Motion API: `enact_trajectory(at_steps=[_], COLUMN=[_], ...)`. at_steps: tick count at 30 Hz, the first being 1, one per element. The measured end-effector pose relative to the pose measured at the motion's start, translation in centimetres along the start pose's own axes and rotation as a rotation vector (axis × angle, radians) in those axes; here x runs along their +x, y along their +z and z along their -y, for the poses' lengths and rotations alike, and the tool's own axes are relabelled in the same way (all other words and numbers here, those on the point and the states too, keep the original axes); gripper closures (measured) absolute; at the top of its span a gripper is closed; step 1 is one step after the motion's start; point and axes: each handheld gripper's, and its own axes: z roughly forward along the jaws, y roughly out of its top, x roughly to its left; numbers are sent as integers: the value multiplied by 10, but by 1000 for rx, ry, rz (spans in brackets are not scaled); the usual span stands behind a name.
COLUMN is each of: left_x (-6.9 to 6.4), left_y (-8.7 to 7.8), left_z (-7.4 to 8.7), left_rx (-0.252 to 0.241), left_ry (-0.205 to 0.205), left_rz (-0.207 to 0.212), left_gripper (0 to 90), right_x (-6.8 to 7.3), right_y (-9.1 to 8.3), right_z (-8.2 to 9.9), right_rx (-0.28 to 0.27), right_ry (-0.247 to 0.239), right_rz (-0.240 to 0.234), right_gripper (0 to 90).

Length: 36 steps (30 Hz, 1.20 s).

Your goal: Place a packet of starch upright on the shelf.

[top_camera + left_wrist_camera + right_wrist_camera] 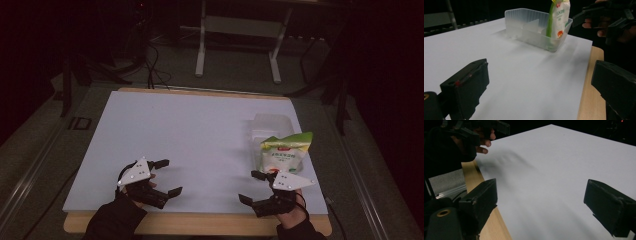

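Both grippers empty, jaws spread: L gripper (162, 177), R gripper (254, 187). Snack bag (284, 152) stands in clear plastic bin (270, 125) just ahead of R jaws. Prob light, soft, crinkly, slippery; pinch the top seam.

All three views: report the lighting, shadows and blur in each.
High view: dim, room black around the pale table. Left gripper view: near jaws soft, bin and bag sharper, faint shadow beside the bin. Right gripper view: blurred streaky shadow under the left gripper, near jaws soft.
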Motion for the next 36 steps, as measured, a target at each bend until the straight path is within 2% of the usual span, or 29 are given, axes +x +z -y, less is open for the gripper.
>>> enact_trajectory(at_steps=[8,10,13,15,24,36], left_x=[-2,-2,-2,-2,-1,0], left_y=[3,4,3,3,5,6], left_z=[4,4,5,6,10,12], left_rx=[10,9,4,7,25,27], left_ry=[1,6,2,0,-1,-8], left_rz=[13,17,14,13,11,16], left_gripper=[20,20,20,20,20,20], right_x=[-4,-5,-7,-9,-12,-12], right_y=[0,2,2,1,2,1], right_z=[12,16,16,16,18,18], right_rx=[30,51,46,47,85,82], right_ry=[-21,0,8,-9,-25,-17], right_rz=[9,-15,-15,9,32,31], right_gripper=[133,133,138,139,137,141])
